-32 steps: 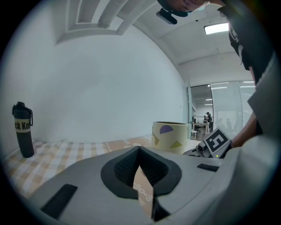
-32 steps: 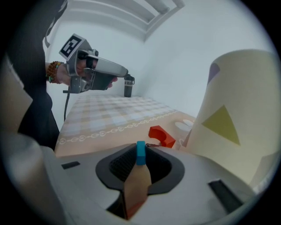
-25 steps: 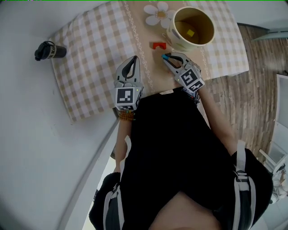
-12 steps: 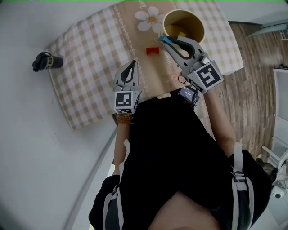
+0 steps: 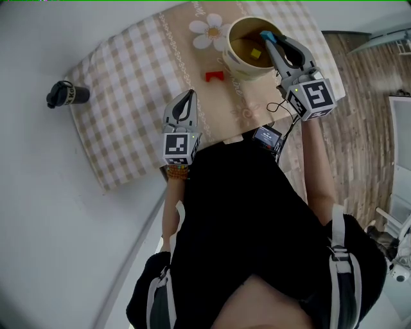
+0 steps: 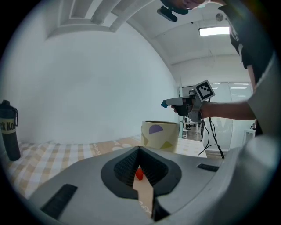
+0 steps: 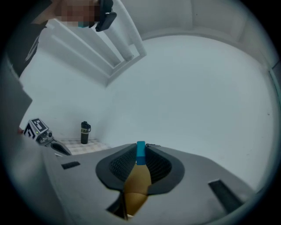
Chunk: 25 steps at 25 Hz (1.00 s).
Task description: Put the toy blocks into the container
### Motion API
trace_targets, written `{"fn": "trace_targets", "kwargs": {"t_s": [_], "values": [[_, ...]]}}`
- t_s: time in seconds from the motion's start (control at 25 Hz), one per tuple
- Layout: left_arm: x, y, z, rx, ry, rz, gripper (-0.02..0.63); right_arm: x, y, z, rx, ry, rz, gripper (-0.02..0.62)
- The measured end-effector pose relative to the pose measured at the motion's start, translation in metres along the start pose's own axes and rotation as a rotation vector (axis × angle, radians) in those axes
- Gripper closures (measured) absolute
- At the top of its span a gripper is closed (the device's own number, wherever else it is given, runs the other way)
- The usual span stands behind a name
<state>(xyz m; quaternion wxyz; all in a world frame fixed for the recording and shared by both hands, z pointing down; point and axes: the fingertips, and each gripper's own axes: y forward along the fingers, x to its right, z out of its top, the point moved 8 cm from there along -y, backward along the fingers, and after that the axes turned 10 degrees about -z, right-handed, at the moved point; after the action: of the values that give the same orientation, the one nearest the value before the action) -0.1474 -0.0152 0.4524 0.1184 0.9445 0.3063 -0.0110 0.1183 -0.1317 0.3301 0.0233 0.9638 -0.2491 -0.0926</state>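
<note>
White room, cloth-covered table by the wall

A smooth white wall [image 6: 88, 88] rises behind the table, which is covered by a beige-and-white checked tablecloth [image 5: 122, 103]. A tan band runs down the cloth's middle, with a white daisy print [image 5: 207, 32] on it. A black cylindrical bottle [image 5: 64, 95] stands at the cloth's edge, next to the wall. Grey-brown wooden plank floor [image 5: 366, 122] shows to the right of the table. Overhead, a long rectangular ceiling light [image 6: 215, 31] glows in the white ceiling, with white ceiling slats [image 6: 88, 11] off to one side. Bright glass panels [image 6: 239, 101] close off the far end of the room.
</note>
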Motion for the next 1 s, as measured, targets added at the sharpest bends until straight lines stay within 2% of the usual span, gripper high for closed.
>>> {"fn": "trace_targets", "kwargs": {"t_s": [0.24, 0.92, 1.0], "values": [[0.001, 0.002, -0.002, -0.005, 0.002, -0.005, 0.604, 0.011, -0.001, -0.009, -0.017, 0.023, -0.045, 0.525], [0.005, 0.003, -0.007, -0.024, 0.004, -0.016, 0.604, 0.01, -0.005, -0.019, -0.017, 0.023, -0.054, 0.522], [0.006, 0.003, -0.007, -0.026, 0.005, -0.018, 0.604, 0.008, -0.005, -0.019, -0.012, 0.017, -0.039, 0.5]]}}
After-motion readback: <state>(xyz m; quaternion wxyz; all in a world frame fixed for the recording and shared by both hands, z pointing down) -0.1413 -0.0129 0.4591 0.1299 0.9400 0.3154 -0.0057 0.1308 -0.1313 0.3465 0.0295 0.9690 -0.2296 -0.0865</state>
